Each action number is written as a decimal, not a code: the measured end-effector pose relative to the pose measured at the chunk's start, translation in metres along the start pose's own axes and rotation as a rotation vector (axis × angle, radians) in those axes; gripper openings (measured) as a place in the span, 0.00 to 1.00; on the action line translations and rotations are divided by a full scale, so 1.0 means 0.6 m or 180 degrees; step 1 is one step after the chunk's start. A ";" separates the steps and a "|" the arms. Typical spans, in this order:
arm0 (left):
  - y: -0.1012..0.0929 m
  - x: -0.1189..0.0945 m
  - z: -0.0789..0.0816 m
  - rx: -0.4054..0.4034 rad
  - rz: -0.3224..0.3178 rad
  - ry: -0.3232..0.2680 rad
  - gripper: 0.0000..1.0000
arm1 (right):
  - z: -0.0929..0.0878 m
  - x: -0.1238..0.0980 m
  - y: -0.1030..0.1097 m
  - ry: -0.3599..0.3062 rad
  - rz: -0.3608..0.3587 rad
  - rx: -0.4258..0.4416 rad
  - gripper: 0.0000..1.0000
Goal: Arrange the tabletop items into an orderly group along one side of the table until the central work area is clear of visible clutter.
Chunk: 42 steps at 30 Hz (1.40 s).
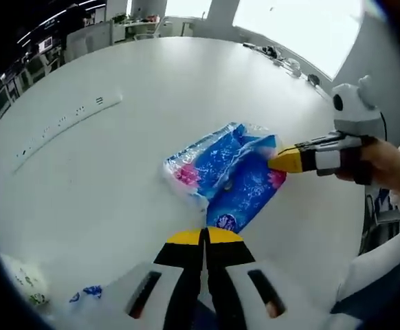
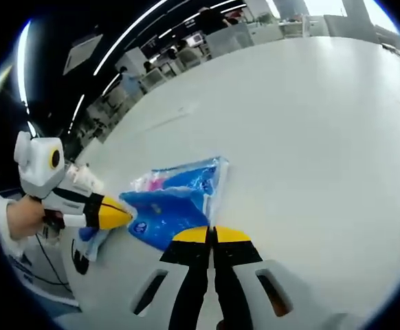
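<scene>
Blue packet (image 1: 227, 172) between both grippers' jaws

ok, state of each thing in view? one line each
left gripper: shut, empty, tips at the near edge of the pack
right gripper: shut, empty, tips at the pack's edge
blue pack: flat on the table, crinkled, not lifted
table: white, bare around the pack

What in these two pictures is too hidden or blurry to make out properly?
- Print on the blue plastic packet: too small and crumpled to read in either view.
- Whether either gripper touches the packet: both tips sit at its edge, contact unclear.
- Green-printed white item, left gripper view: cut off by the edge.
- Background furniture, right gripper view: dark and tiny.
</scene>
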<state>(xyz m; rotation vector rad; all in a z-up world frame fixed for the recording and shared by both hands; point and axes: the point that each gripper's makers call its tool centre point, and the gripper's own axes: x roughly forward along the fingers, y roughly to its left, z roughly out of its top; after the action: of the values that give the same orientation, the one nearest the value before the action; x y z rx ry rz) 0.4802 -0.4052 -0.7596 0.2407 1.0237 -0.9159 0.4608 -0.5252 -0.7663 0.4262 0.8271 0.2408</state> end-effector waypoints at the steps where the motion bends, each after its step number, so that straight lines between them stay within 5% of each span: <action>1: 0.001 0.001 -0.002 -0.0022 0.0006 0.0010 0.00 | 0.000 0.001 0.000 0.0003 0.0001 -0.0003 0.00; 25: 0.000 0.004 -0.012 -0.0056 0.0121 0.0041 0.00 | 0.000 0.000 0.006 -0.0027 -0.0040 -0.0220 0.00; 29: 0.008 -0.015 0.009 -0.0168 0.0229 -0.0158 0.02 | 0.004 -0.009 0.012 -0.0042 -0.0077 -0.0214 0.19; 32: 0.006 -0.029 0.024 -0.0194 0.0213 -0.0302 0.14 | 0.017 -0.019 0.021 -0.0169 -0.0056 -0.0252 0.34; 36: 0.010 -0.046 0.048 -0.0060 0.0373 -0.0571 0.45 | 0.041 -0.037 0.036 -0.0401 0.0007 -0.0287 0.45; 39: 0.006 -0.053 0.055 -0.0127 0.0355 -0.0687 0.68 | 0.043 -0.043 0.042 -0.0412 0.0039 -0.0276 0.57; 42: 0.004 -0.061 0.055 -0.0090 0.0416 -0.0706 0.77 | 0.037 -0.051 0.046 -0.0376 0.0024 -0.0296 0.59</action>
<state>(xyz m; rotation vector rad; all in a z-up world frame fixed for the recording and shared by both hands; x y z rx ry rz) 0.4953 -0.4026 -0.7131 0.1758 0.8059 -0.7899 0.4564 -0.5181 -0.7201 0.3530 0.6957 0.2577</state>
